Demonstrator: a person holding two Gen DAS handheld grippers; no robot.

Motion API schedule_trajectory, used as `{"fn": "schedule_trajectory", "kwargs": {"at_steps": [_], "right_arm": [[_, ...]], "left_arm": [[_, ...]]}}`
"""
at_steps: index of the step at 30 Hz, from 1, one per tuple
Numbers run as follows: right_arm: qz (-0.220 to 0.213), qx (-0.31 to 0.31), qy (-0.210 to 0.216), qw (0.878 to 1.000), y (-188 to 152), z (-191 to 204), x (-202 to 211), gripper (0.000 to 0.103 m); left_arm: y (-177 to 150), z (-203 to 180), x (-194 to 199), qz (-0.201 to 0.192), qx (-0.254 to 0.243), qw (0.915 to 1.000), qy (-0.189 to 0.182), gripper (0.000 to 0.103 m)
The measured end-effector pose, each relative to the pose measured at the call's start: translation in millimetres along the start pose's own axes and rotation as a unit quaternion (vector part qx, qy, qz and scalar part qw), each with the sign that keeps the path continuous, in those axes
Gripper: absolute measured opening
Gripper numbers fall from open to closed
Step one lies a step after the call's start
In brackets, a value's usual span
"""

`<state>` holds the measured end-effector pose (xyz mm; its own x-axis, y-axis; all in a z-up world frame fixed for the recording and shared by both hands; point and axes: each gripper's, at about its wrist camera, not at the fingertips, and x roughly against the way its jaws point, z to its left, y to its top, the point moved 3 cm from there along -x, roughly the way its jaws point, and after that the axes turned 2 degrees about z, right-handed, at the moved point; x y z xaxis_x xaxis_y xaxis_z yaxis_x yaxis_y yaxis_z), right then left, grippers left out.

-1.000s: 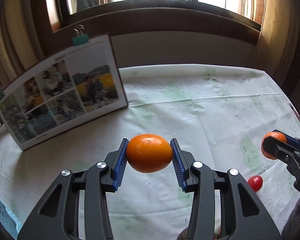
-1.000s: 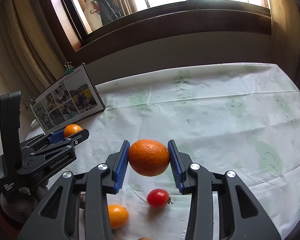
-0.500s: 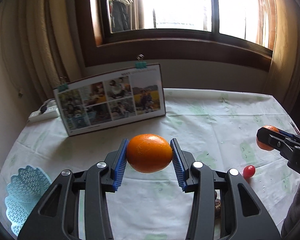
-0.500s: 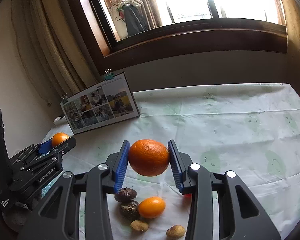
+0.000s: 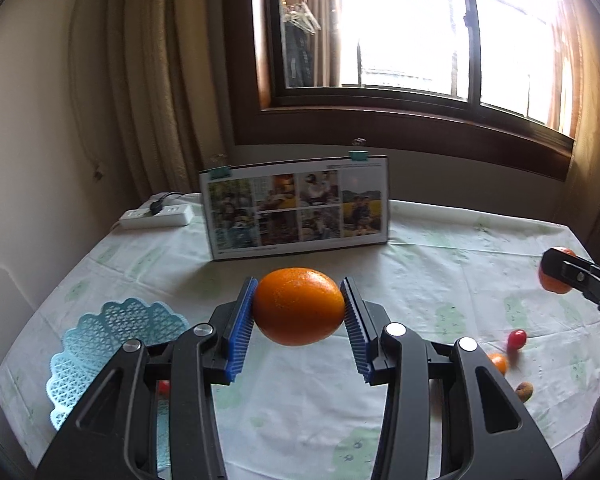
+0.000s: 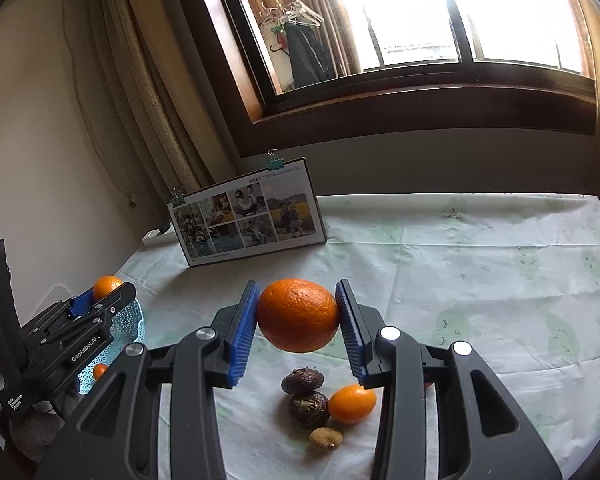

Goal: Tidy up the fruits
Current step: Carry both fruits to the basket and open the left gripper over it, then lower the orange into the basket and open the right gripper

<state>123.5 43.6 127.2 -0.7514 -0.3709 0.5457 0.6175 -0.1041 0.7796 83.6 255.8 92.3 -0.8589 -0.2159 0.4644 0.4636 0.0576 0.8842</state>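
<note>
Dimpled glossy orange (image 5: 298,306) between ribbed blue plastic pads (image 5: 240,334); cloth tablecloth (image 5: 440,264).

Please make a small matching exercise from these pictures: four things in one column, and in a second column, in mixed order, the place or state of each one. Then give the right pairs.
Things:
1. blue lattice basket
2. photo board
3. white power strip
4. orange in the left gripper

Places or states:
A. stands upright at the far side of the table, binder clips on its top edge
B. clamped between blue pads, off the cloth
C. lies at the far left corner, a black plug in it
D. sits on the cloth at the near left edge

Pairs: 1-D, 2-A, 3-C, 4-B
</note>
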Motion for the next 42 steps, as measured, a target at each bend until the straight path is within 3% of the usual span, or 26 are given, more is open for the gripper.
{"fn": "schedule_trajectory", "kwargs": {"at_steps": [17, 30, 31, 33, 34, 35, 42], "right_arm": [[0.017, 0.027, 0.020, 0.999, -16, 28, -6, 0.040], [0.042, 0.055, 0.036, 0.997, -35, 55, -18, 0.040], [0.045, 0.060, 0.036, 0.997, -38, 59, -20, 0.040], [0.052, 0.065, 0.038, 0.996, -42, 65, -23, 0.040], [0.056, 0.064, 0.041, 0.996, -44, 68, -25, 0.040], [0.058, 0.063, 0.042, 0.995, -45, 70, -26, 0.040], [0.062, 0.078, 0.064, 0.993, -44, 109, -30, 0.040]], "left_arm": [[-31, 101, 4, 0.010, 0.067, 0.9941, 0.085, 0.044], [-64, 160, -23, 0.045, 0.120, 0.9865, 0.101, 0.044], [-66, 163, -25, 0.046, 0.123, 0.9862, 0.101, 0.045], [-68, 169, -26, 0.045, 0.133, 0.9854, 0.097, 0.062], [-69, 172, -24, 0.042, 0.139, 0.9846, 0.098, 0.076], [-69, 175, -22, 0.034, 0.144, 0.9836, 0.103, 0.082], [-68, 200, 1, -0.003, 0.157, 0.9784, 0.134, 0.083]]}}
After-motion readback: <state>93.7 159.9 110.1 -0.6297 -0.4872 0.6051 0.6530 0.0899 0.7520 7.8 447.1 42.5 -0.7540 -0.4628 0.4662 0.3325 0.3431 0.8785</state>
